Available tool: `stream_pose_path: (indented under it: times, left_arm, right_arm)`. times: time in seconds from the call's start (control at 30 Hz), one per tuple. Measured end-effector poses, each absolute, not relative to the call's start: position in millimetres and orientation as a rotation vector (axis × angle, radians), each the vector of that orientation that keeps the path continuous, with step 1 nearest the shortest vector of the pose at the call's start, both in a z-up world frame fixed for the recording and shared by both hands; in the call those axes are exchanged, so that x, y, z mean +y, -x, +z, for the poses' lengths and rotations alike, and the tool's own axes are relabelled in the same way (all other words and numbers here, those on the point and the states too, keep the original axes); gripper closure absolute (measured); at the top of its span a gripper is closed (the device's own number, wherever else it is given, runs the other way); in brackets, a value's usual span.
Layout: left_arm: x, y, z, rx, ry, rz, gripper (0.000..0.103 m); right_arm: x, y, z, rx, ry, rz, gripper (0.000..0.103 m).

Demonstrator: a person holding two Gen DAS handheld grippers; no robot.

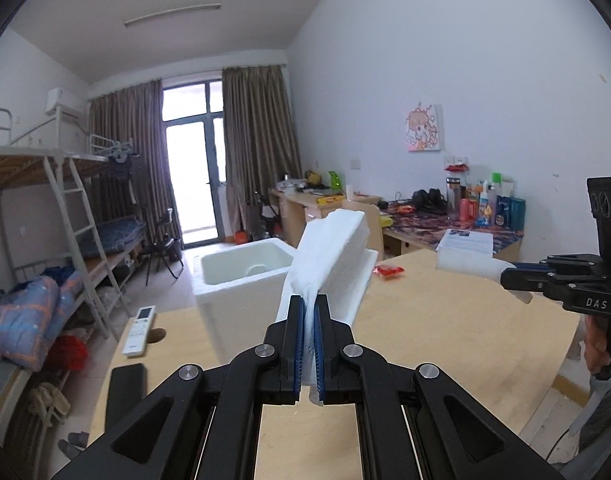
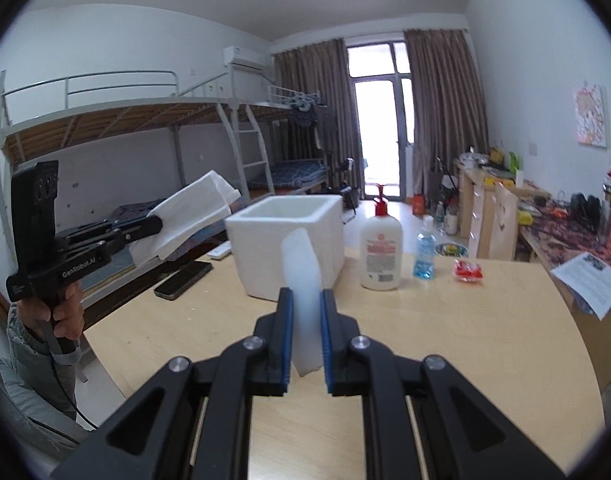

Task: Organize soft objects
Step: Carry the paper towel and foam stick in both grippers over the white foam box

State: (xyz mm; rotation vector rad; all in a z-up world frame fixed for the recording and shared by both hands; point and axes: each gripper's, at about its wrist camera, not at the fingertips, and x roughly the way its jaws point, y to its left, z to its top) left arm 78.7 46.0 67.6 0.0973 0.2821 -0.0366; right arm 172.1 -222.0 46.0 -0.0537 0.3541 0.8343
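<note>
Above the table (image 2: 445,332), both grippers clamp foam: left gripper (image 1: 309,308) pinches floppy sheets (image 1: 329,248), right gripper (image 2: 306,304) a strip (image 2: 303,280); either could slip short of the box (image 2: 289,236).

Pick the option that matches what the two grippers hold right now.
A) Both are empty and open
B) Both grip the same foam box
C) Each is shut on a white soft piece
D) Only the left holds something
C: the left gripper pinches a folded white foam sheet, and the right gripper clamps a white foam strip; the foam box sits untouched on the table.
</note>
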Motion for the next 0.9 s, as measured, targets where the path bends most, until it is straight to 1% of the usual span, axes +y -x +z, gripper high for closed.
stream_pose_path:
  times: [0.63,0.9]
  left_arm:
    - [87.7,-20.5,59.6,0.243,-0.027,0.206,0.098]
    - [97.5,-25.8,59.0,0.253,0.003,0.230,0.098]
  right_arm:
    - [-153.9,-158.2,50.9,0.323,0.108,0.930,0.088]
    - [-130.3,-157.3,53.0,0.328,0.141,0.939,0.088]
